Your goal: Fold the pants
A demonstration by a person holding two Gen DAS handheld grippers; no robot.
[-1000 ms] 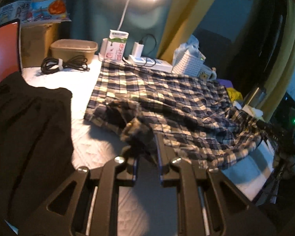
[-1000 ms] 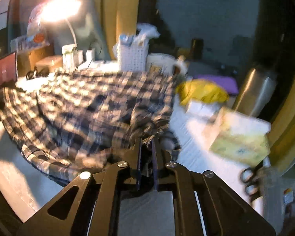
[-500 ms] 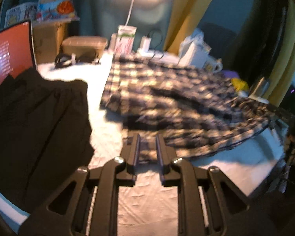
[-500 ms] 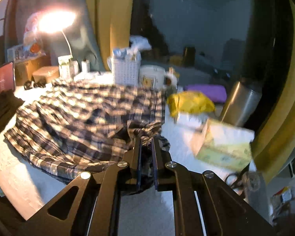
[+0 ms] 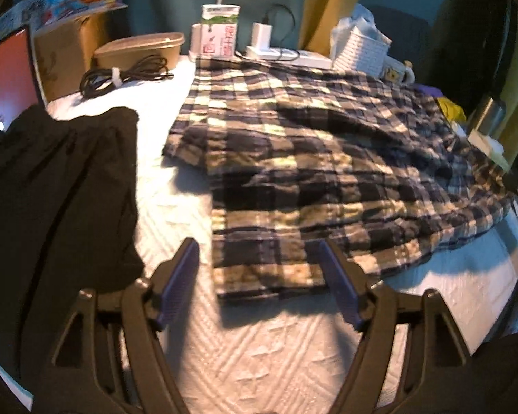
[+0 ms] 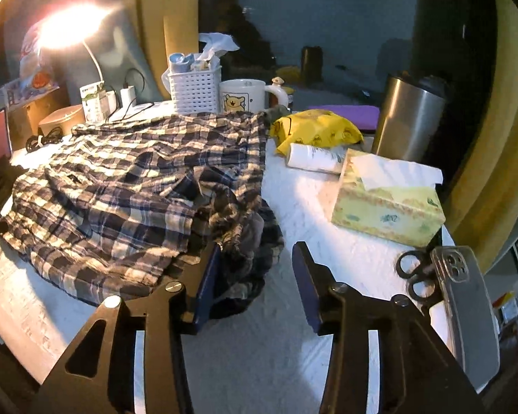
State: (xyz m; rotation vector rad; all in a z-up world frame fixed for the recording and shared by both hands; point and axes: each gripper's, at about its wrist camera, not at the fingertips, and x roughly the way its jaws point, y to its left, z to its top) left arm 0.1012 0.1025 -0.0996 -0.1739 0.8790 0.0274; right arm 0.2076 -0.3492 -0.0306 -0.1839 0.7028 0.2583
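Lying on the white bed cover (image 5: 259, 362), the checked pants (image 5: 310, 179) have one fold done; both the left claw (image 5: 259, 289) and right claw (image 6: 255, 279) have just been opening, holding nothing, and further folds remain.

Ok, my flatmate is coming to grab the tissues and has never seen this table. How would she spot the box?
Start at the tall steel flask on the white table's right side. The tissue box lies just in front of it, right of the plaid pants. It is the only pale yellow carton, with a white tissue sticking out on top.
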